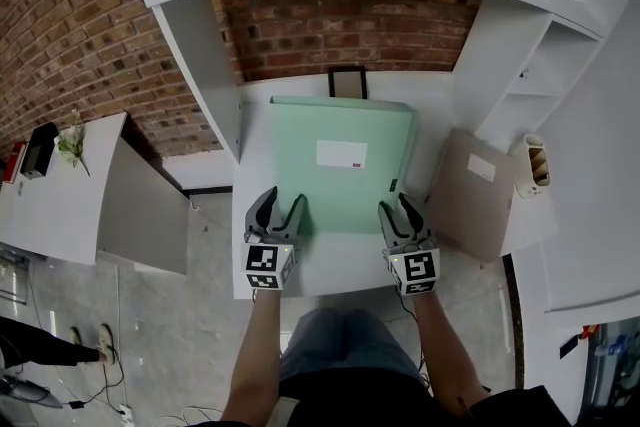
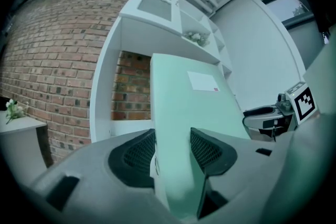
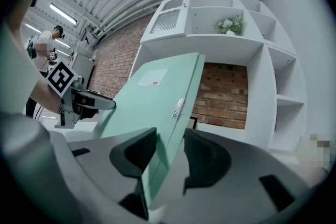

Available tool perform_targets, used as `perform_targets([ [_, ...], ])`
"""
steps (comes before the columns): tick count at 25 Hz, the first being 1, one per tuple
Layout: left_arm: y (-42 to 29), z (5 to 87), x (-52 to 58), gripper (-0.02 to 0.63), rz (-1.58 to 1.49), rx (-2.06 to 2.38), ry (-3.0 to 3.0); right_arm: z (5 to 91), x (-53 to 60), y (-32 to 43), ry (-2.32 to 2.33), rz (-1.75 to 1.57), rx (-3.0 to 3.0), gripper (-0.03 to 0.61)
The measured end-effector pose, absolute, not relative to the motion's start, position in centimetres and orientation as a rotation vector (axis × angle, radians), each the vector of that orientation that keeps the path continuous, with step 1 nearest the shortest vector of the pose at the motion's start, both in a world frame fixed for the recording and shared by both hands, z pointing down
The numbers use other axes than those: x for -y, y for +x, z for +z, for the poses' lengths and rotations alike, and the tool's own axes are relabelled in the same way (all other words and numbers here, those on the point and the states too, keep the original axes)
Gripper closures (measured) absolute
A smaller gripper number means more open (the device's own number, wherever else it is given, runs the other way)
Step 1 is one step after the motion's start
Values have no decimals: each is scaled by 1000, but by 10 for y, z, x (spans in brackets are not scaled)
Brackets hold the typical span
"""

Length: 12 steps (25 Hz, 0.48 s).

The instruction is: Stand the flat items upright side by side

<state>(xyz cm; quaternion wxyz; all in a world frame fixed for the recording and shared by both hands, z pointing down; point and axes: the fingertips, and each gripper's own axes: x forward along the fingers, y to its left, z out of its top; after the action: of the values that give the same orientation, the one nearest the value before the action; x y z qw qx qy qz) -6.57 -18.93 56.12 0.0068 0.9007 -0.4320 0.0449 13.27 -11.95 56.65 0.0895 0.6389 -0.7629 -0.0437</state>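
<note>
A pale green file folder with a white label lies across the white desk inside the shelf niche. My left gripper is shut on its near left corner, and the green board fills the gap between the pads. At the near right corner my right gripper is shut on the spine edge, with a pad on each side. In both gripper views the folder looks tilted. A tan folder lies flat to the right.
A small black frame leans against the brick back wall. A paper cup lies on its side beside the tan folder. White shelf uprights flank the niche. A second white table with a plant stands at the left.
</note>
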Motion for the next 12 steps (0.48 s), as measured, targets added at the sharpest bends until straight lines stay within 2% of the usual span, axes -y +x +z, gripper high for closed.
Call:
perform_targets([
  [12,-68,555,208,403,75,1416,2837,561,140,135,1939,-238,2285,425],
])
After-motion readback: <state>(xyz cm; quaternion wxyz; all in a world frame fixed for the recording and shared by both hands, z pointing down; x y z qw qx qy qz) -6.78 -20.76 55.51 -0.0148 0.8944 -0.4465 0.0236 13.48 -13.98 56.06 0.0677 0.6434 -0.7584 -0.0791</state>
